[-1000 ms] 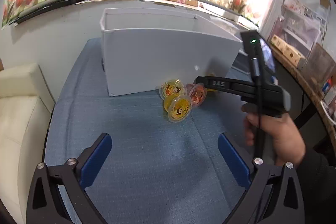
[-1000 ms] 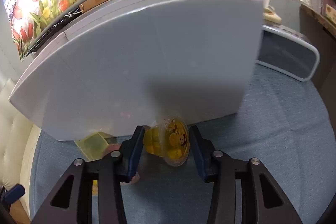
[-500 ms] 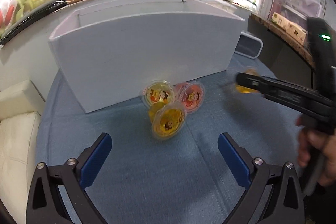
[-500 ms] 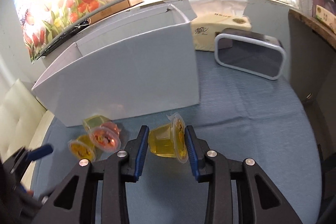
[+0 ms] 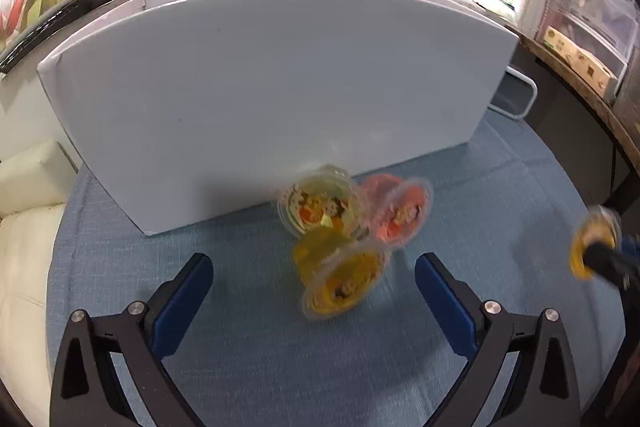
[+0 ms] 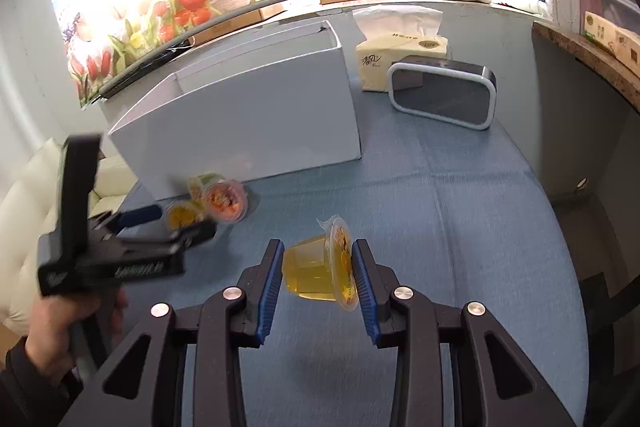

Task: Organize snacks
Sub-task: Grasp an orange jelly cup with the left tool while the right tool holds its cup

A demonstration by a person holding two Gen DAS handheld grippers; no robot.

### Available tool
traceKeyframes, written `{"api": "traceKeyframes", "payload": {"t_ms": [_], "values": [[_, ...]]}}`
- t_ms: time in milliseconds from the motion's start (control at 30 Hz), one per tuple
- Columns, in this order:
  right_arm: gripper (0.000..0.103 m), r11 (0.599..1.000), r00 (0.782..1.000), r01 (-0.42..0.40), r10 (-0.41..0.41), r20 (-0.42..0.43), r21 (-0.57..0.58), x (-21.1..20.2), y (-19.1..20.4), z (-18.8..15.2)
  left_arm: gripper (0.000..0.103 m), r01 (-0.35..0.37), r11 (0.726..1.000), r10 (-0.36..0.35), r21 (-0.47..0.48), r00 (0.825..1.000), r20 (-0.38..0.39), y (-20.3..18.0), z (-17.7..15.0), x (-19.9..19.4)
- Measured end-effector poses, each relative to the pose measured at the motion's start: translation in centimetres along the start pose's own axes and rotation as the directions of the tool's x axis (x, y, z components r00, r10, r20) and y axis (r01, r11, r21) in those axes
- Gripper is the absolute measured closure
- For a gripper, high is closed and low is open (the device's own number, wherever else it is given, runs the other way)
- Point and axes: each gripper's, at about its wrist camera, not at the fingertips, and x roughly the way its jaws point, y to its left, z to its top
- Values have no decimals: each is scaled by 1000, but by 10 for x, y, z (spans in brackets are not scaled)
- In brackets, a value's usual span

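Right gripper: it is clamped on a yellow jelly cup, one pad on the bottom of the cup and the other on its foil lid, so the cup lies sideways between them. It hangs above the blue cloth of the tabletop in the lower centre of the right wrist view, and I judge this sideways hold is simply how the cup was lying when taken.

Left gripper: its blue pads stand wide apart with nothing between them. It points down at the cups in the lower middle of the left wrist view, probably to take the nearest one.

Cups on the cloth: three lie together on their sides just in front of the box. An orange-yellow cup is nearest, a greenish cup is behind it, and a red cup is to the right; they seem to touch, but the blur hides it.

White box: it stands in the upper middle, open at the top, and I think it is the place for the snacks. Its front wall is high, so a cup must go over the upper edge.

Open room: the cloth is bare to the right of the cups. A tissue pack and a grey framed device stand at the upper right, near the box corner but apart from it.
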Motion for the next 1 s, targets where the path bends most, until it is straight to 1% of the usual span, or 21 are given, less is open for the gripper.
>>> {"api": "traceKeyframes", "payload": {"t_ms": [33, 67, 100, 133, 167, 200, 233, 267, 500, 700, 800, 833, 867, 900, 967, 1000], "values": [[65, 1000, 1000, 0, 0, 0, 0, -2, 1, -2, 1, 8, 1000, -8, -7, 1000, 1, 1, 1, 1], [65, 1000, 1000, -4, 4, -3, 1, -3, 2, -4, 3, 15, 1000, -14, -13, 1000, 7, 2, 2, 2], [65, 1000, 1000, -9, 9, -4, 1, -5, 3, -6, 15, 14, 1000, -13, -14, 1000, 5, 2, 2, 2], [65, 1000, 1000, -7, 7, -1, -3, -6, 4, -8, 25, 10, 1000, -10, -13, 1000, -5, 2, 2, 3], [65, 1000, 1000, -3, 3, 1, -5, -8, 5, -10, 35, 23, 1000, -23, -8, 1000, -16, 1, 2, 4], [65, 1000, 1000, -8, 8, 1, -2, -10, 6, -11, 41, 21, 1000, -21, 4, 1000, -15, -1, 3, 4], [65, 1000, 1000, -15, 15, 2, 2, -11, 6, -11, 45, 26, 1000, -26, 13, 999, -19, -2, 2, 3], [65, 1000, 1000, -17, 17, 5, 1, -12, 7, -12, 52, 27, 999, -26, 19, 999, -19, -3, 1, 2], [65, 1000, 1000, -28, 28, 9, -5, -16, 12, -14, 51, 76, 997, -75, 17, 997, -6, -4, -11, -12], [65, 999, 999, -32, 33, 21, -29, -20, 19, -17, 52, 120, 992, -121, 29, 992, 46, -5, -22, -43], [65, 999, 999, -37, 37, 14, -31, -17, 20, -19, 52, 131, 990, -134, 46, 990, 49, -6, -27, -53], [65, 999, 999, -36, 37, 10, -35, -15, 21, -21, 53, 131, 990, -134, 46, 990, 49, -5, -29, -55], [65, 999, 999, -33, 34, 8, -36, -14, 22, -22, 61, 133, 990, -135, 46, 990, 48, -5, -30, -57], [65, 999, 999, -39, 39, 5, -35, -14, 23, -23, 64, 139, 989, -141, 44, 989, 46, -3, -32, -59], [65, 999, 999, -43, 43, 4, -34, -13, 24, -26, 64, 146, 988, -148, 44, 988, 47, -1, -35, -63], [65, 998, 999, -41, 41, 2, -38, -13, 25, -27, 64, 137, 989, -139, 54, 990, 39, -1, -36, -62]]}}
